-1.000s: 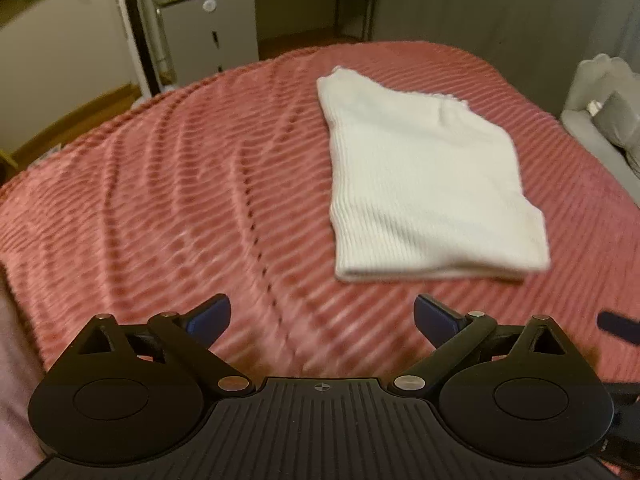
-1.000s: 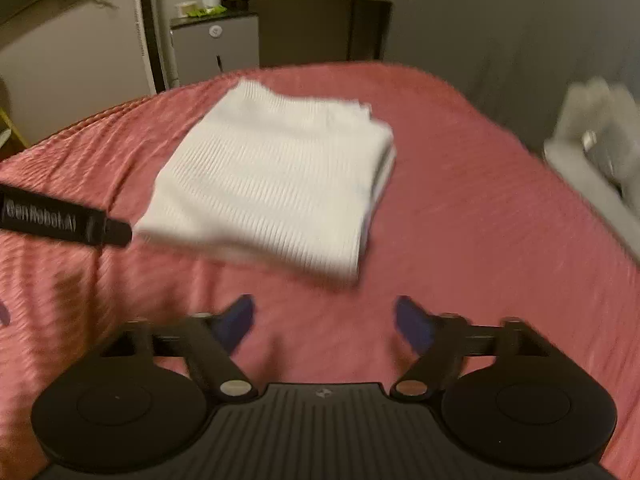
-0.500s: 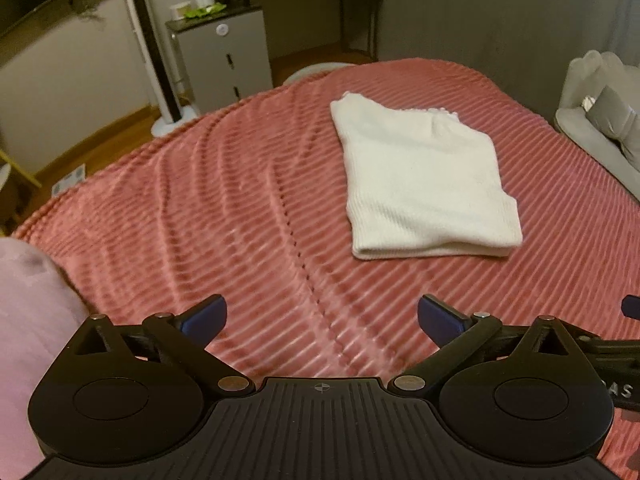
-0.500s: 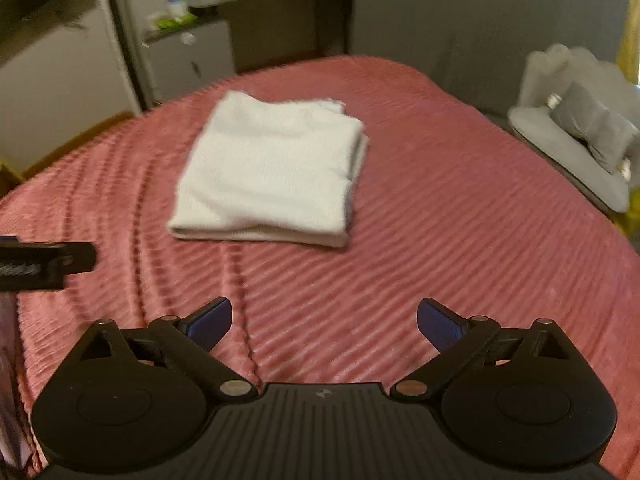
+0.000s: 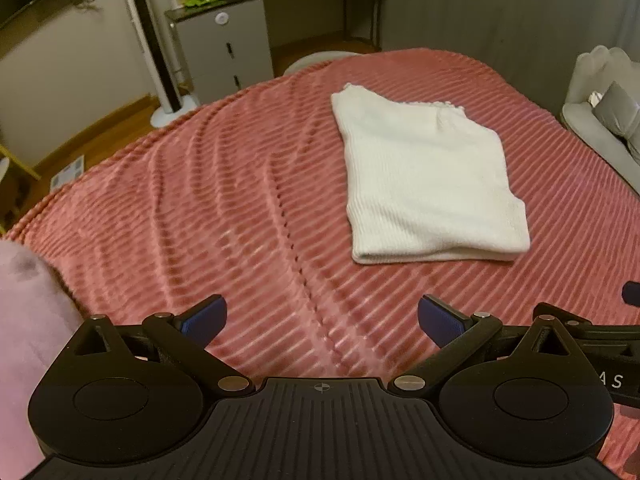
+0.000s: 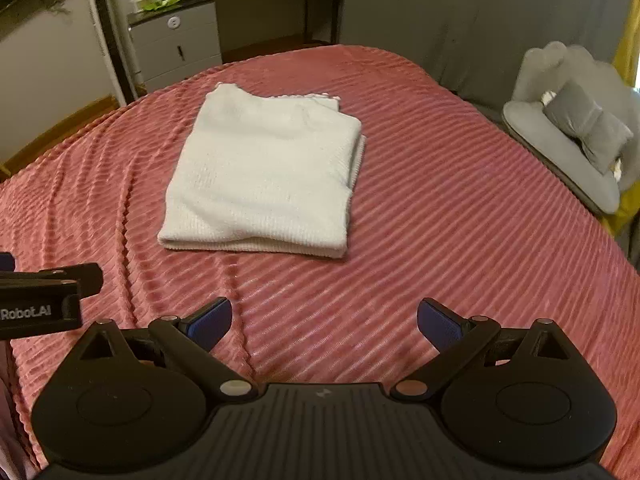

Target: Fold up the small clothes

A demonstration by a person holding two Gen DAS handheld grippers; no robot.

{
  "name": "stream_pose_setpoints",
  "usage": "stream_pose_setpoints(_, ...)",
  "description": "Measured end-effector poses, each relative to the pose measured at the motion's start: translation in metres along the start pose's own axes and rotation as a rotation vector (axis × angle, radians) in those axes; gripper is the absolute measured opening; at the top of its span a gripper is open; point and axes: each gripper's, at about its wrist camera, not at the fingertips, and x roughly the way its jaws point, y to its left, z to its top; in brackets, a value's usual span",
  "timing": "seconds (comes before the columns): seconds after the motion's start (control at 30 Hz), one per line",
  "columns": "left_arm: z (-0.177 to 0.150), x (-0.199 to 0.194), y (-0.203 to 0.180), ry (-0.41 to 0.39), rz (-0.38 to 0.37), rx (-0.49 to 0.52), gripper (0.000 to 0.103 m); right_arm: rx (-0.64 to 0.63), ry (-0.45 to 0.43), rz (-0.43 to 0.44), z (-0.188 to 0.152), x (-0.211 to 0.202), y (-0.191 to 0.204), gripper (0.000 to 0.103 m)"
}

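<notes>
A folded white sweater (image 6: 264, 176) lies flat on a pink ribbed bedspread (image 6: 440, 220). Nearer, the left claw (image 5: 320, 318) and right claw (image 6: 324, 320) hover spread wide, holding nothing.

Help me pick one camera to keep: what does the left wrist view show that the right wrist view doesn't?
Only the left wrist view shows the pink cloth at its left edge and the white fan base on the floor. Only the right wrist view shows the whole grey chair with its cushion, plus the garment's stacked layers on its right side. Both show the folded white garment lying on the pink bedspread, the cabinet, and open, empty grippers.
</notes>
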Motion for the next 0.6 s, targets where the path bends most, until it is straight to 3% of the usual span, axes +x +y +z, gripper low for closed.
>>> stream_pose_setpoints(0.6, 0.0046, 0.0105, -0.0061, 0.015, -0.008, 0.017, 0.103, 0.009, 0.004, -0.002, 0.0059, 0.0091, -0.0036, 0.099)
